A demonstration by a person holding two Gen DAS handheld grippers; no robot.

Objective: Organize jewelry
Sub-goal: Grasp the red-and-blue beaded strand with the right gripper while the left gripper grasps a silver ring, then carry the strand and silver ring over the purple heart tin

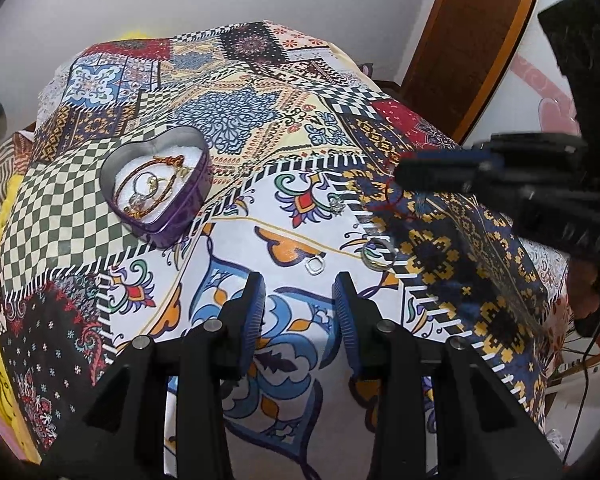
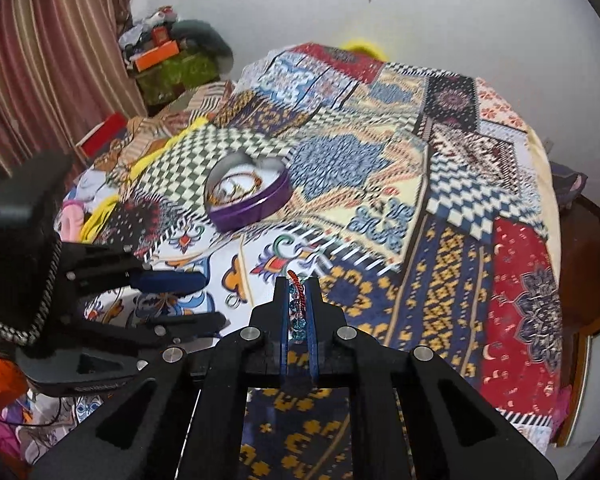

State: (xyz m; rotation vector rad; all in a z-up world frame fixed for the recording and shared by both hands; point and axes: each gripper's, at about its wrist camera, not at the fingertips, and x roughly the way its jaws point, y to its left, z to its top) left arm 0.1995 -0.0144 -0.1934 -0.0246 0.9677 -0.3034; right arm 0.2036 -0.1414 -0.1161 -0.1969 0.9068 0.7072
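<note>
The right gripper [image 2: 299, 280], low in the centre of its own view, is clenched on a thin red braided bracelet with blue beads [image 2: 297, 300]; the cord stands up between the blue pads, its red end poking out past the tips. In the left wrist view the same gripper sits at the right edge, with red cord trailing beneath it onto the cloth.

The left gripper [image 1: 300, 292], at the bottom centre of its view, is spread wide with nothing between its ribbed blue fingers [image 1: 256, 304], hanging above the cloth.

Just beyond those fingers, loose on the patchwork-print tablecloth [image 1: 260, 120], lie a small squarish silver ring [image 1: 315, 266] and, to its right, a round silver ring [image 1: 377, 254]. Further up, near the middle of the frame, a small sparkly silver piece [image 1: 336, 205] rests on the cloth; it is too small to make out what it is.

In the left-centre of the frame stands the open purple heart-shaped tin with a white lining [image 1: 160, 184], already holding a gold-and-brown bangle and a few rings and small gold pieces.

By my reckoning the job is about half done: several pieces are boxed, the bracelet is in hand but well apart from the tin, and three small pieces wait on the cloth.
</note>
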